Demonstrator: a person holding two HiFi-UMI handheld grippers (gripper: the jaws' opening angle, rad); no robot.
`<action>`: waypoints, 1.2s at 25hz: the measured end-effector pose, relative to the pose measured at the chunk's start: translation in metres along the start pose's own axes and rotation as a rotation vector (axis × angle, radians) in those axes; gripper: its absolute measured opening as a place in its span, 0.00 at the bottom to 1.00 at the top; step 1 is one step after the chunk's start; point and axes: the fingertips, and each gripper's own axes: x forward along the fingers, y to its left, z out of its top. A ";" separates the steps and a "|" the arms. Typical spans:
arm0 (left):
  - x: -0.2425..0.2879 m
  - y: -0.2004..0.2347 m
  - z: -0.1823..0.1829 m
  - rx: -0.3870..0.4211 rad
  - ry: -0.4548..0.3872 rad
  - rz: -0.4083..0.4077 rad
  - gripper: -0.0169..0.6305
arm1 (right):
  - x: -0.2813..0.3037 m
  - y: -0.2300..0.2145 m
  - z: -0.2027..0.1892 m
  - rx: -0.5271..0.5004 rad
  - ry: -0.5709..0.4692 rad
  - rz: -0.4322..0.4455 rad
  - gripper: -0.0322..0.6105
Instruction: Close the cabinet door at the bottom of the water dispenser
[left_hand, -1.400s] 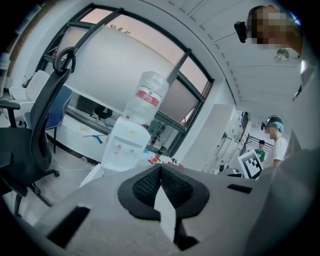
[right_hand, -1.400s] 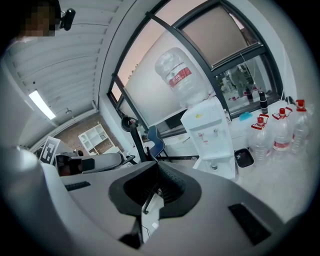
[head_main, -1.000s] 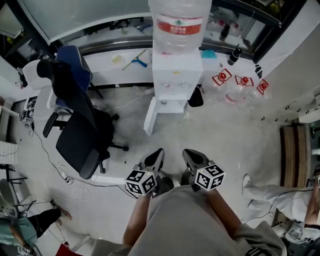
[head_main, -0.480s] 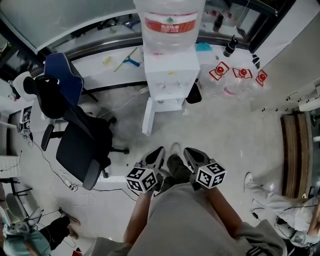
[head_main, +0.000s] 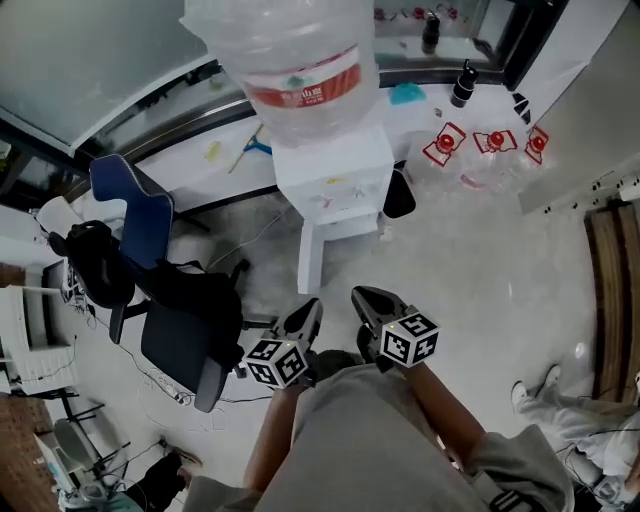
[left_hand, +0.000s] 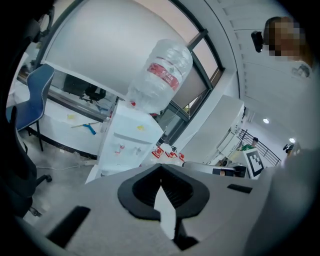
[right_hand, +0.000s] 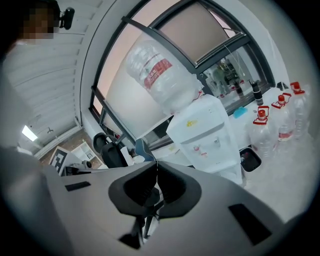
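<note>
Zero progress: door (head_main: 308, 262) stands open; my left gripper (head_main: 308, 314) and right gripper (head_main: 368, 300), both pressed together, empty, hang well short.

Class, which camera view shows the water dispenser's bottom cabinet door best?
Head view: the cabinet door stands open, seen whole from above. Left gripper view shows only a sliver; right gripper view mostly hides it behind the right hand-held gripper.

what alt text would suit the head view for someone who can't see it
From above, a person holds the left gripper and right gripper, both shut and empty, short of a white water dispenser whose bottom cabinet door stands open. An office chair sits at left, red-capped bottles at upper right.
</note>
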 end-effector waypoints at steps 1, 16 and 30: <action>0.007 0.002 0.003 -0.001 0.011 0.001 0.04 | 0.004 -0.005 0.003 0.015 -0.003 -0.003 0.07; 0.073 0.067 -0.008 0.075 0.262 -0.127 0.04 | 0.065 -0.060 -0.026 0.211 -0.064 -0.206 0.07; 0.088 0.199 -0.084 0.164 0.470 -0.141 0.04 | 0.161 -0.090 -0.163 0.565 -0.159 -0.415 0.07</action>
